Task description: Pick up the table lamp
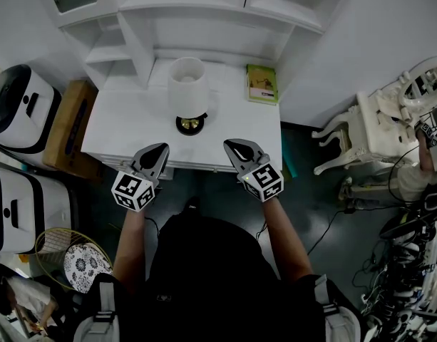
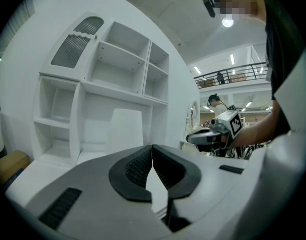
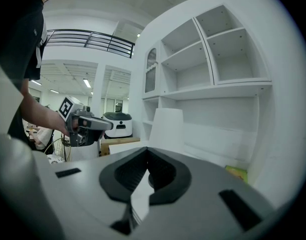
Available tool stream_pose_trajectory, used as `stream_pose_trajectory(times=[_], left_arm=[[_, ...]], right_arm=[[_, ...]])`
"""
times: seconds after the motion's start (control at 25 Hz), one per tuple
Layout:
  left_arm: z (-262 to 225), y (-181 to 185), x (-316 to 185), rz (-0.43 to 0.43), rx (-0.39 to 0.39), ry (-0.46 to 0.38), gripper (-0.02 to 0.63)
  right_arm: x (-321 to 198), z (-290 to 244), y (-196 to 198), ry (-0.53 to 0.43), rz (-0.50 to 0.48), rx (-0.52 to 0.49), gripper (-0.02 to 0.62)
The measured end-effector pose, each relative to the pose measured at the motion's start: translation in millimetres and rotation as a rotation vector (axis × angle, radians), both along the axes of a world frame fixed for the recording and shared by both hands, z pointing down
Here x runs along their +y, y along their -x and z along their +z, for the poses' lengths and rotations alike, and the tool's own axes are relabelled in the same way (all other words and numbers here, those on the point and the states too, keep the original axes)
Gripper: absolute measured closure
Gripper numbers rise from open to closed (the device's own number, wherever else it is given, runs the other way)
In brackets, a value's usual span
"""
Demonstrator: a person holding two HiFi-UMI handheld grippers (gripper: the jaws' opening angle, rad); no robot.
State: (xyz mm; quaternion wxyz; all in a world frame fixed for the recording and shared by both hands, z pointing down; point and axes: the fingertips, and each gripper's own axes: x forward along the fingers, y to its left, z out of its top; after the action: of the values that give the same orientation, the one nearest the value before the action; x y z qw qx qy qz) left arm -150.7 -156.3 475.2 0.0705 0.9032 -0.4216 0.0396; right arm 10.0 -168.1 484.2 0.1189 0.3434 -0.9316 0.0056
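The table lamp (image 1: 187, 81) and desk (image 1: 124, 128) are white, the book (image 1: 261, 84) green.

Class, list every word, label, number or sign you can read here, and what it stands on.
No words or numbers can be read.
Cover of the green book: print too small to read.
The marker cube on the left gripper, likewise on the right gripper: square patterns only, no words.
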Motion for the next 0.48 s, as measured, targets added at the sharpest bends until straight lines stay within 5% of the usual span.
stream_pose_trajectory(times=[0.48], left_arm=[[23.9,3.5,-16.5,0.005,0.022,0.014,0.590]], right_arm=[[-2.9,3.3,2.5,0.003,0.007,0.024,0.588]])
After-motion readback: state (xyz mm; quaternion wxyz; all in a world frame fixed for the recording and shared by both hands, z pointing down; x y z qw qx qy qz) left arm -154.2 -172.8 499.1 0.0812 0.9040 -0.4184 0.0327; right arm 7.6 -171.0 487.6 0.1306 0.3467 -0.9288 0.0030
